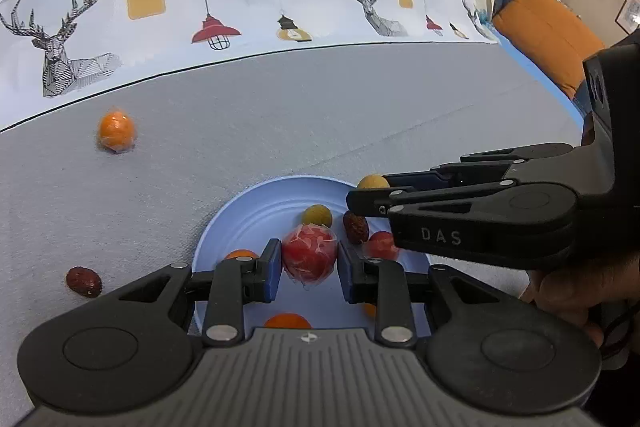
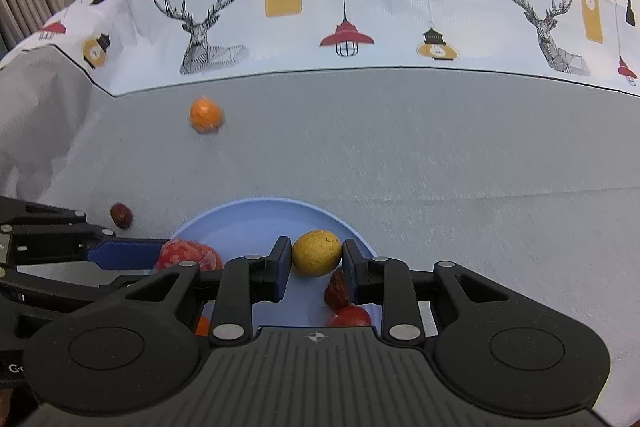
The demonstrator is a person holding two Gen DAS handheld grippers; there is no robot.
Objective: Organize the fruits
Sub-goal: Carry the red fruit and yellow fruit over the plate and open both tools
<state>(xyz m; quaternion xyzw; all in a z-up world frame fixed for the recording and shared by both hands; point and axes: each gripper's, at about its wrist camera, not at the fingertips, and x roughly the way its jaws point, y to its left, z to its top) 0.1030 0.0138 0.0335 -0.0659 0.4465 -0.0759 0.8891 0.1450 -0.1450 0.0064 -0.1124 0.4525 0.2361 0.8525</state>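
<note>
Two grippers over the blue plate (image 1: 224, 227), each closed on a fruit

The plate holds a yellow ball (image 1: 317, 215), a date (image 1: 356, 227) and orange and red fruits; above it the left gripper (image 1: 308, 259) clamps a wrapped red fruit (image 1: 308, 254), the right gripper (image 2: 316, 259) a yellow fruit (image 2: 316, 251). Beyond the plate's rim on the grey cloth (image 1: 320, 115) lie an orange (image 1: 117, 131) and a second date (image 1: 83, 281).

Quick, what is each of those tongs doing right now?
Left tongs: closed on the wrapped red fruit.
Right tongs: closed on the yellow fruit.
</note>
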